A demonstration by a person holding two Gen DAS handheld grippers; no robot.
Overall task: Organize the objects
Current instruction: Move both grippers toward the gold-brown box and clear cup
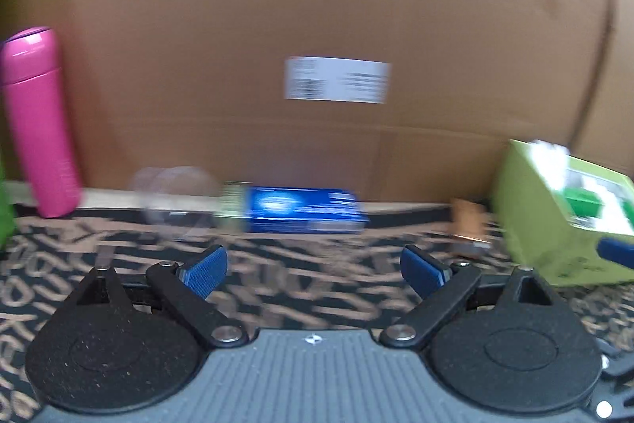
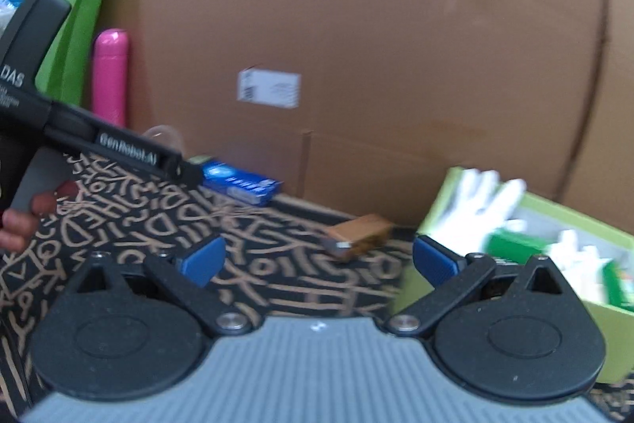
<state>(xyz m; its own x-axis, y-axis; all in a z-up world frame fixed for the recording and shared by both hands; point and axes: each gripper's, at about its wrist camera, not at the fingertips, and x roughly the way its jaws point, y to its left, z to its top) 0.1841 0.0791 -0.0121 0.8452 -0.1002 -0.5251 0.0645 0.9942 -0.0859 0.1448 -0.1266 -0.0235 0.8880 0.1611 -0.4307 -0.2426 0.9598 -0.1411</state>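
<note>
Grippers spread wide, both empty, over the patterned mat [image 1: 301,296]

Left gripper [image 1: 314,270] faces blue box [image 1: 303,209] at centre, likely next; right gripper [image 2: 317,264] nears green bin [image 2: 515,320], lower right.

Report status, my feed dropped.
Both tongs open, empty: left, right. Blue box lies ahead by cardboard wall. Path clear.

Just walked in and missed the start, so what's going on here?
A person is tidying loose items on a patterned cloth in front of a big cardboard box, with tongs in each hand. Both the left tongs and right tongs are open and hold nothing. A pink bottle stands upright at the left; a blue box and a small brown box lie on the cloth. A green bin at the right already holds some things.
</note>
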